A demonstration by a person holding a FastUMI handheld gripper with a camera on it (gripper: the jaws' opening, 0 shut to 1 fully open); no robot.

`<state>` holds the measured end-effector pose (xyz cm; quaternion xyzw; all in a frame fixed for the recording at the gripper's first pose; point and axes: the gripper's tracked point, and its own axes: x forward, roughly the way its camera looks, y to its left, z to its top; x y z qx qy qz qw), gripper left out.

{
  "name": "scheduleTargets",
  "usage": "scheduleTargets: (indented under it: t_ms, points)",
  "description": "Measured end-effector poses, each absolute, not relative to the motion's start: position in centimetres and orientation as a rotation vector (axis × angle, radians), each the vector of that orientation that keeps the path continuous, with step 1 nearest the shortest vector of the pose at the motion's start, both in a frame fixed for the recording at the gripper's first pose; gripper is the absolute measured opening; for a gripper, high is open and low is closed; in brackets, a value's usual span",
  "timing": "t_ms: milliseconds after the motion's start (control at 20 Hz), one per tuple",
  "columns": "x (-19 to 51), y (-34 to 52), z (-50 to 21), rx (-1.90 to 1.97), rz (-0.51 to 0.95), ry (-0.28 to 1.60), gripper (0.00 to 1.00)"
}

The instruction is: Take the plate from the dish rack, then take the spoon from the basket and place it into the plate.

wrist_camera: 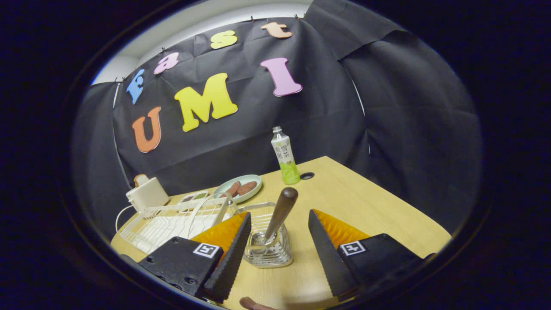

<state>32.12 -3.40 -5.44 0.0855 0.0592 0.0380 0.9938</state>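
Wooden table (366,206): one spoon (280,213), one basket (267,245), between gripper (279,230) fingers spread apart.

Gripper (280,219): black wedge fingers (230,254), ribbed inner pads, orange backs, square black-white marker on each base, screws.

1. We see the basket (267,245) on the table (366,206), between the fingers, with the spoon (279,215) standing in it.
2. The dish rack (172,221) sits just left of it.
3. Farther off are a plate (239,187) and, to its right, a bottle (285,157).
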Motion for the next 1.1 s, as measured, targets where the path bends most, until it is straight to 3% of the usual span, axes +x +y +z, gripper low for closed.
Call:
scheduleTargets:
  t_ms: [250, 400, 600, 1100]
  points:
    - [34.1, -3.0, -5.8, 0.108, 0.053, 0.132, 0.29]
    - [33.5, -2.0, -5.3, 0.101, 0.070, 0.143, 0.24]
    - [33.4, -1.9, -3.2, -0.020, -0.009, 0.099, 0.15]
    - [28.5, 1.6, 2.2, -0.033, 0.003, 0.010, 0.14]
